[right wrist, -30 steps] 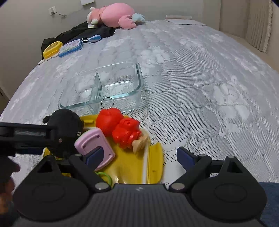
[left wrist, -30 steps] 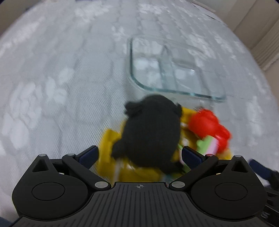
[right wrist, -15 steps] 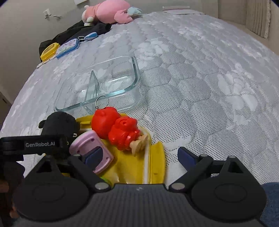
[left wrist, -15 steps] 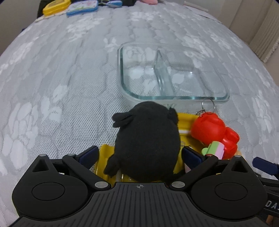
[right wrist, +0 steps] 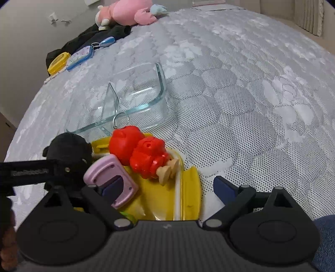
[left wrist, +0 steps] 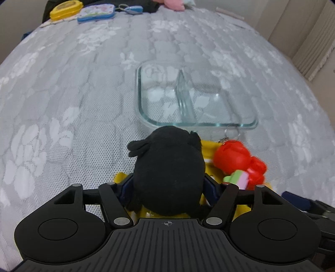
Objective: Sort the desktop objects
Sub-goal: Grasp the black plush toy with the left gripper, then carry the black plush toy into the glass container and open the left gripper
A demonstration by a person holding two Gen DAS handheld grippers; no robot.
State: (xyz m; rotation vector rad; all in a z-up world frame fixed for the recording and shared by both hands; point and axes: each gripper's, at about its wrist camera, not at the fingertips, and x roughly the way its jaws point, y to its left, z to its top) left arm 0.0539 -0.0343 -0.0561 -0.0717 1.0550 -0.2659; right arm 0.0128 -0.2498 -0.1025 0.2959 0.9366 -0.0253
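A black plush toy (left wrist: 167, 167) lies on the left part of a yellow zip pouch (right wrist: 163, 198), and my left gripper (left wrist: 167, 185) is shut on it, one finger pressing each side. The right wrist view shows the same black plush toy (right wrist: 67, 148) behind the left gripper's arm. A red figure keychain (right wrist: 142, 152) and a lilac-pink case (right wrist: 108, 171) also rest on the pouch. My right gripper (right wrist: 168, 187) stands open low over the pouch, its left finger across the lilac case. Just beyond sits a glass container (left wrist: 199, 125) with a divider, both compartments empty.
The surface is a grey floral quilted mattress (left wrist: 62, 94). At its far end lie a pink plush (right wrist: 129, 10), dark clothing (right wrist: 100, 35), a yellow case (right wrist: 58, 62), a blue-rimmed case (right wrist: 80, 56) and keys. Curtains (left wrist: 314, 41) hang past the right edge.
My left gripper's fingers have drawn in from wide apart and now squeeze the black plush. The right gripper has edged closer to the pouch and stays open.
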